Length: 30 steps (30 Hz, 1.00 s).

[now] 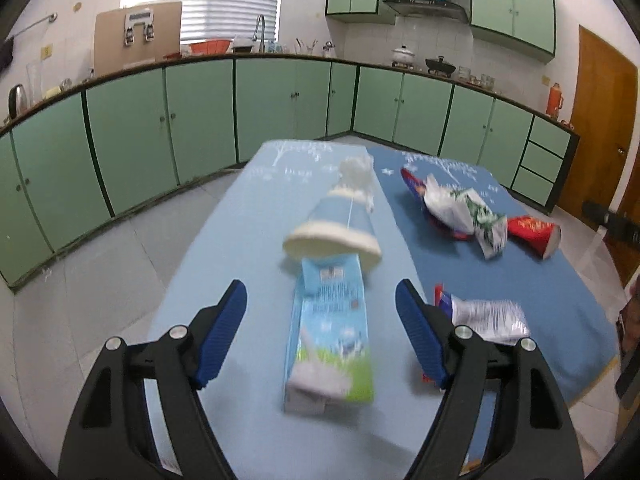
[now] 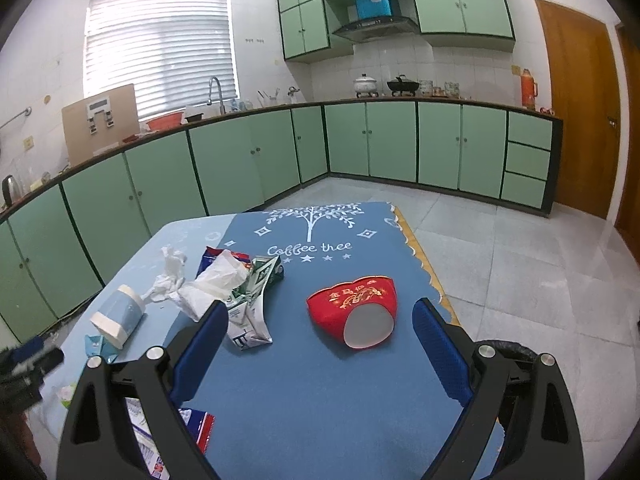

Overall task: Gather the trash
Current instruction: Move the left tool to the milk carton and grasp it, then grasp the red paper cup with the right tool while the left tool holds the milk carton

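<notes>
In the left wrist view a blue and green milk carton (image 1: 330,332) lies flat on the light blue cloth, between the fingers of my open left gripper (image 1: 320,320). A light blue paper cup (image 1: 340,220) lies on its side just beyond it. In the right wrist view my right gripper (image 2: 316,336) is open, with a red paper cup (image 2: 358,314) lying on its side on the dark blue mat (image 2: 320,400) just ahead between the fingers. A crushed green and white carton (image 2: 252,304), white plastic (image 2: 208,288) and tissue (image 2: 172,268) lie to the left.
A silver wrapper (image 1: 488,316) lies by the left gripper's right finger. A red and blue wrapper (image 2: 196,424) sits near the right gripper's left finger. A black-lined bin (image 2: 508,352) stands at the table's right edge. Green cabinets ring the room.
</notes>
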Each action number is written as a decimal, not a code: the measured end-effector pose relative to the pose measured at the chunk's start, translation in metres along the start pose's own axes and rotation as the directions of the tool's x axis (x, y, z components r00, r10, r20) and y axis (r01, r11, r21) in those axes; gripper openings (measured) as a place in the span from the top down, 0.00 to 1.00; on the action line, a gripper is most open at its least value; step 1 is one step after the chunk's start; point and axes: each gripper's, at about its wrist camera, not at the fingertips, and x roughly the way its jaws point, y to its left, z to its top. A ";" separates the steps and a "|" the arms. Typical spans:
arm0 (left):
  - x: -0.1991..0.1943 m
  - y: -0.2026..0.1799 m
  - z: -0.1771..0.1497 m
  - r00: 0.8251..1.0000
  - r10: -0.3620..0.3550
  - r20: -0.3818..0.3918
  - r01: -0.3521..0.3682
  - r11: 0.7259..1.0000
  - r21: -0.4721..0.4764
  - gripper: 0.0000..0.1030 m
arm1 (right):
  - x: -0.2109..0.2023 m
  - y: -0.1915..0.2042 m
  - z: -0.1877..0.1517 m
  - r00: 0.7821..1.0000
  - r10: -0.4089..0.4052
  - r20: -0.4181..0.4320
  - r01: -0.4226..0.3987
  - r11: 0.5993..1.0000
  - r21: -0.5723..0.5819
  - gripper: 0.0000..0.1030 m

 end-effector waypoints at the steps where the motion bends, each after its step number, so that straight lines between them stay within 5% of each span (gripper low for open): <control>1: 0.000 0.000 -0.003 1.000 0.003 -0.001 -0.003 1.000 0.004 0.28 | -0.002 0.000 0.000 1.000 0.000 0.002 0.000 1.000 -0.002 0.11; 13: 0.028 -0.002 -0.018 0.999 0.007 -0.033 -0.006 1.000 0.008 0.28 | -0.016 0.005 -0.007 1.000 -0.025 0.006 0.025 1.000 -0.013 0.11; 16: 0.037 -0.002 -0.021 0.998 0.017 -0.060 -0.017 1.000 0.003 0.35 | -0.015 0.006 -0.008 1.000 -0.027 0.002 0.027 0.999 -0.017 0.11; 18: 0.044 0.000 -0.021 0.997 0.005 -0.081 -0.006 1.000 -0.009 0.49 | -0.014 0.005 -0.009 1.000 -0.028 -0.001 0.028 0.999 -0.019 0.11; 30: 0.016 -0.002 -0.005 1.000 0.002 0.007 -0.002 1.000 -0.019 0.56 | 0.003 -0.008 -0.018 0.998 -0.050 -0.039 0.050 0.999 -0.008 0.11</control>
